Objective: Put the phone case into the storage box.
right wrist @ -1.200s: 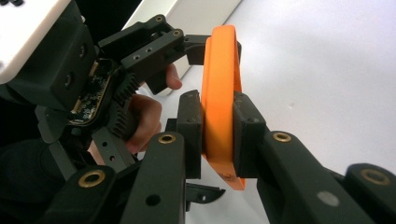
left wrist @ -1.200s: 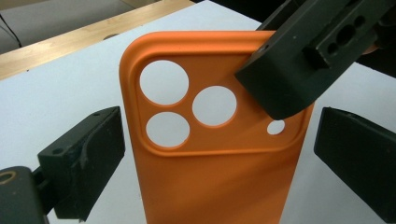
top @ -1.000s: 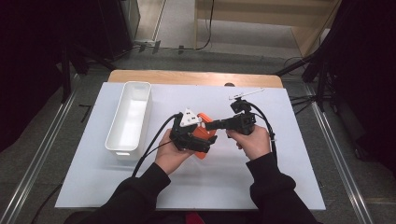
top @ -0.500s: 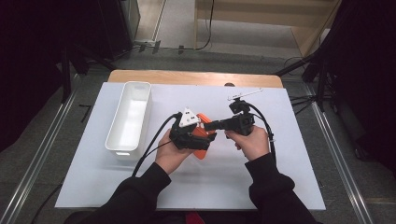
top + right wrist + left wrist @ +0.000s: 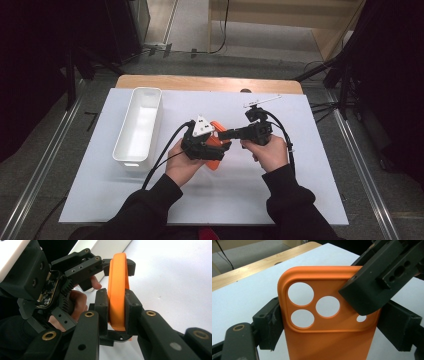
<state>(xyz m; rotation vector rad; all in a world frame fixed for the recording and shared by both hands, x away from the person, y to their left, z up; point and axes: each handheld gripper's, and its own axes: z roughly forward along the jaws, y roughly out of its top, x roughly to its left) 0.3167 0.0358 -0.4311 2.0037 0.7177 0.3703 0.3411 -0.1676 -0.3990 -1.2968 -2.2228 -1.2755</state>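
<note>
An orange phone case point(image 5: 329, 322) sits between your two grippers above the middle of the white table point(image 5: 310, 190), held clear of the surface. Its camera end, with three round holes and one small one, points up and away from you in the left gripper view.

Your left gripper point(image 5: 332, 325) has the case across its width: its fingers point(image 5: 268, 322) have just been closing, with the case between them, and each now lies against a long edge of the case. In the high view this gripper point(image 5: 212, 150) sits in your left hand point(image 5: 182, 167), its grey three-cornered plate point(image 5: 202, 126) facing up.

Your right gripper point(image 5: 116, 308) comes in from the other side and clamps the case through its thickness, one finger point(image 5: 101, 307) on each flat face, near the camera-hole corner. In the high view it point(image 5: 227, 135) reaches leftward from your right hand point(image 5: 270, 152), meeting the case beside the left gripper.

A long white bin point(image 5: 140, 125) stands well to the left of your hands, lengthwise on the table. A small white strip point(image 5: 262, 101) lies near the far edge, beyond your right hand. Black cables point(image 5: 160, 160) trail back from both grippers toward your dark sleeves point(image 5: 145, 210).
</note>
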